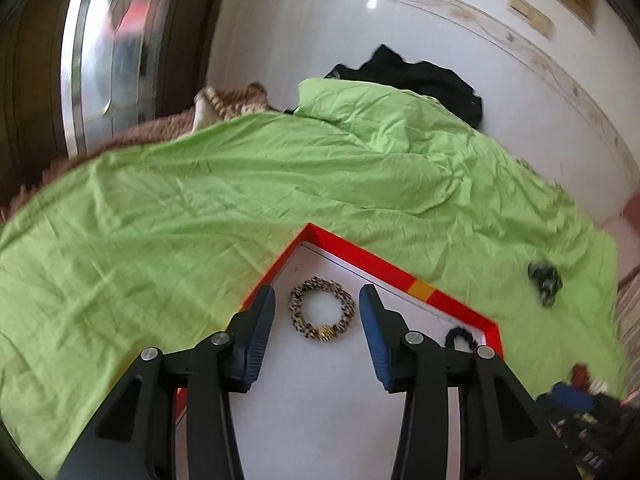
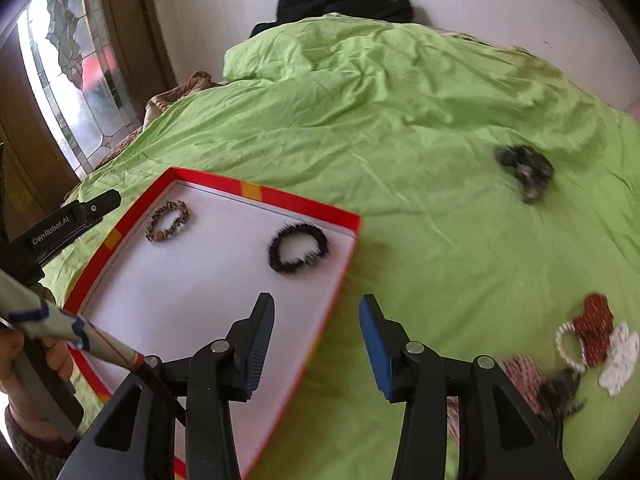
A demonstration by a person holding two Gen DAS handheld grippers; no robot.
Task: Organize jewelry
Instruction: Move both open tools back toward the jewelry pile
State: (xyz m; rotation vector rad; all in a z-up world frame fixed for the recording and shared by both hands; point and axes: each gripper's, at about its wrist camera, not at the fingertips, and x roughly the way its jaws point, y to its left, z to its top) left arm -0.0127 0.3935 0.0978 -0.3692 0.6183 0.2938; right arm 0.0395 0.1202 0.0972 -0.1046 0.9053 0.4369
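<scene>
The leopard-print scrunchie (image 1: 322, 309) lies flat on the white floor of the red-rimmed tray (image 2: 304, 205), toward its far-left corner, and the black scrunchie (image 2: 298, 247) lies well apart from it nearer the right wall. The left gripper (image 1: 317, 330) hangs over the tray with its jaws apart and nothing between the pads; in its own view the leopard-print scrunchie sits at twelve o'clock, just beyond the fingertips. The right gripper (image 2: 317, 336) is also open and empty, straddling the tray's right edge, with the black scrunchie at about eleven o'clock. Out on the green bedsheet (image 2: 400, 140) a dark scrunchie (image 2: 525, 171) waits at one o'clock of the right gripper, and a heap of red, white and patterned pieces (image 2: 592, 344) lies at three o'clock, beside the gripper. The likely next job is fetching one of these. The risks are plain: the tray rests on soft bedding, so a knock from the right gripper against its edge could tip it and slide both scrunchies together; the sheet is creased, so a low pinch could catch cloth with the scrunchie; and the heap is tangled, so one grab may lift several pieces.
</scene>
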